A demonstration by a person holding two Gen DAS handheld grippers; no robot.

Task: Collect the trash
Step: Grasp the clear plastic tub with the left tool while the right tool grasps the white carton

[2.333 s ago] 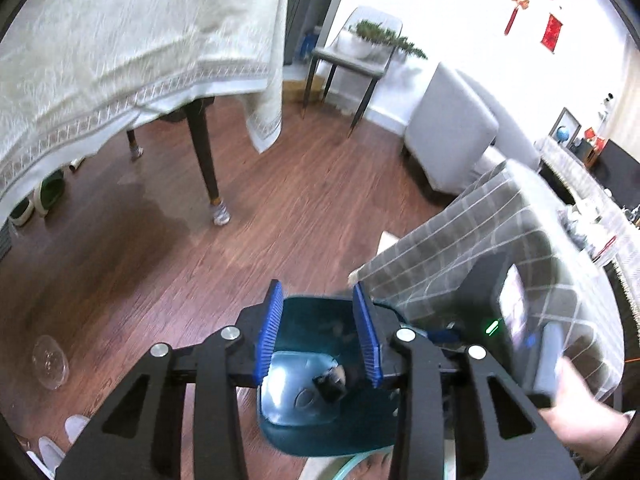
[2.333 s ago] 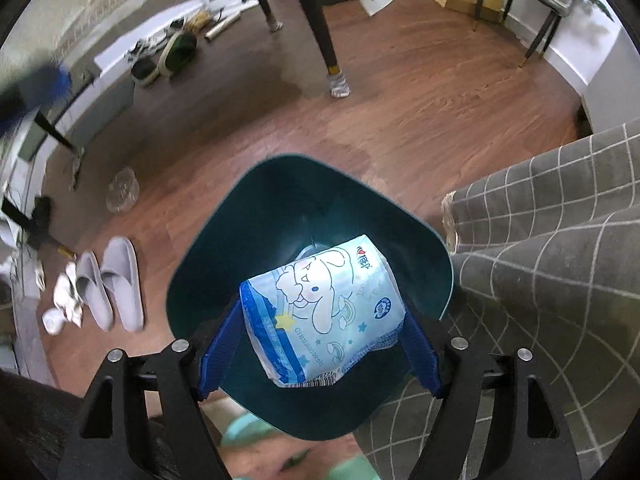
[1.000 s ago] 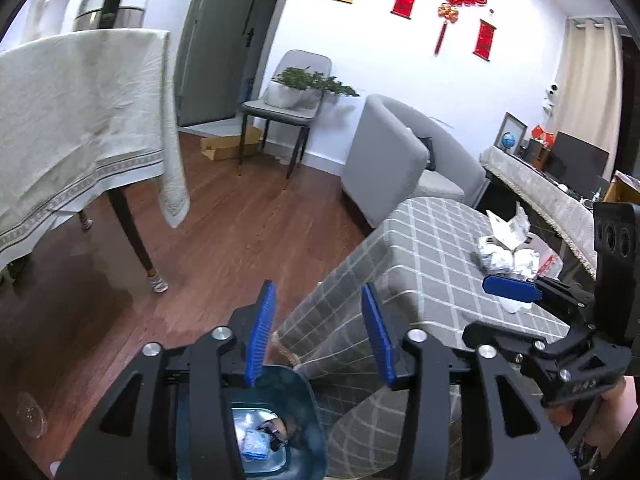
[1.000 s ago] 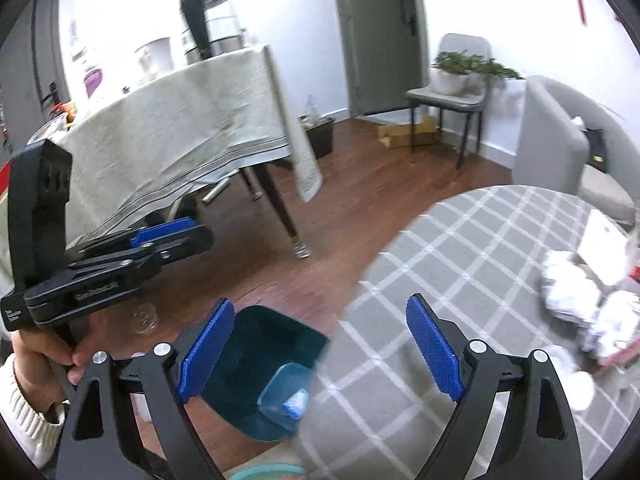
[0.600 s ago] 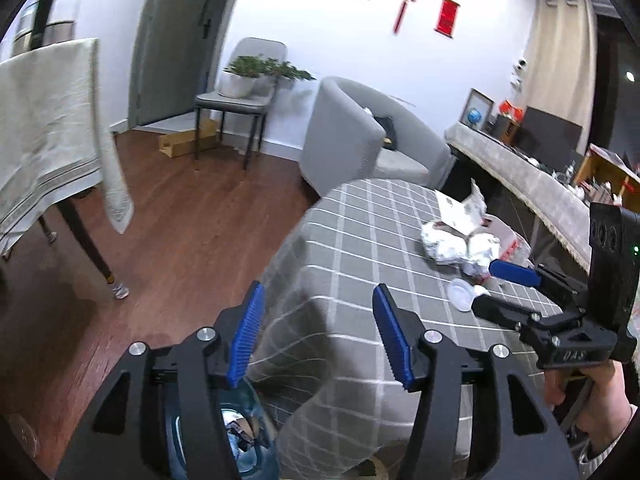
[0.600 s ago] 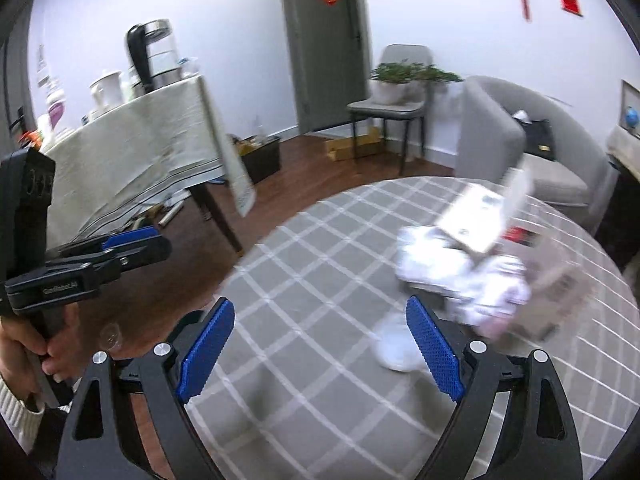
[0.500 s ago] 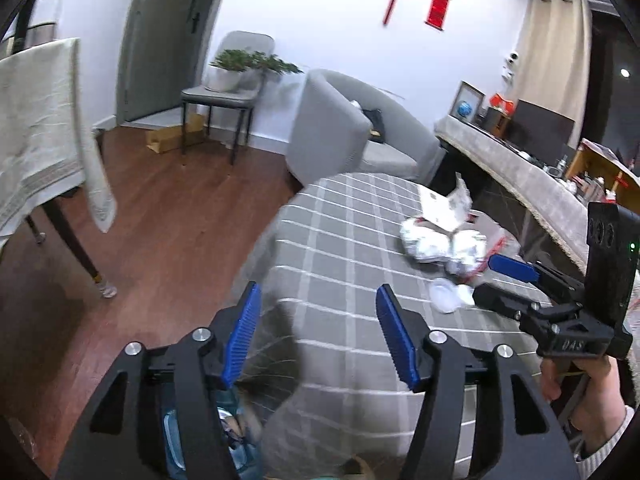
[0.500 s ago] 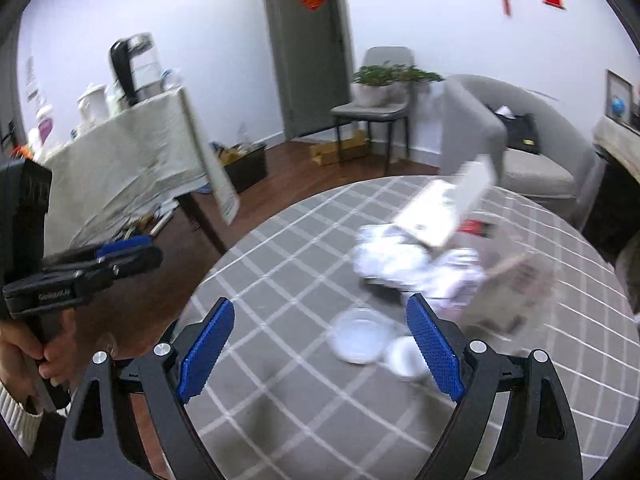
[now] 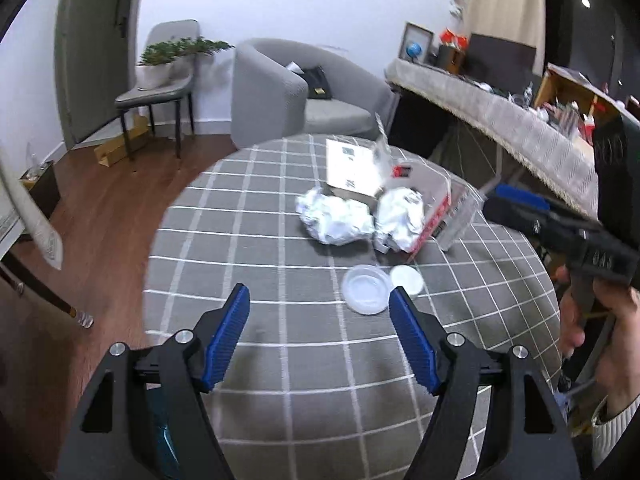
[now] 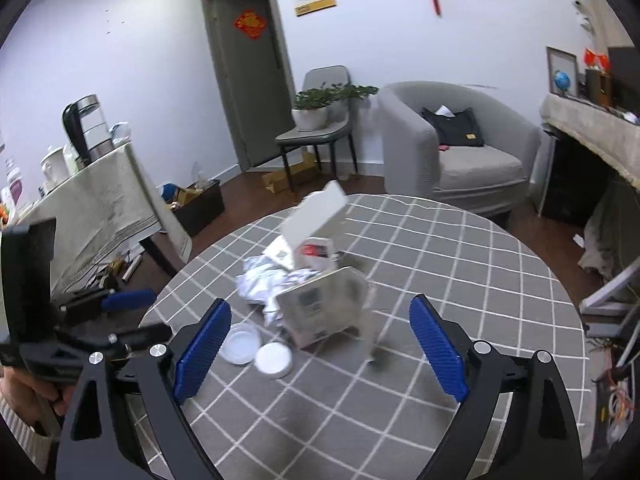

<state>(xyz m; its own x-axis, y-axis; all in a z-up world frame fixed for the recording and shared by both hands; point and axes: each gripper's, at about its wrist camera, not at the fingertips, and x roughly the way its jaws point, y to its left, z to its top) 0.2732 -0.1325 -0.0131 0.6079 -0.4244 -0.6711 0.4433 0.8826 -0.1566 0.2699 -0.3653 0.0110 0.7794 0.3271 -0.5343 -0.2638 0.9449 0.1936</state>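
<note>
Having dropped the wrapper in the bin and swung up, we now face the counter (image 9: 280, 360) with both the left hand-held gripper (image 9: 319, 312) and right hand-held gripper (image 10: 320, 332) open and empty, foil balls (image 9: 334, 216) and lids (image 9: 366, 289) likely next.

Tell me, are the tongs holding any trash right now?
No. The left tongs and the right tongs are both open and empty, hanging above the round table. The crumpled foil lies untouched.
</note>
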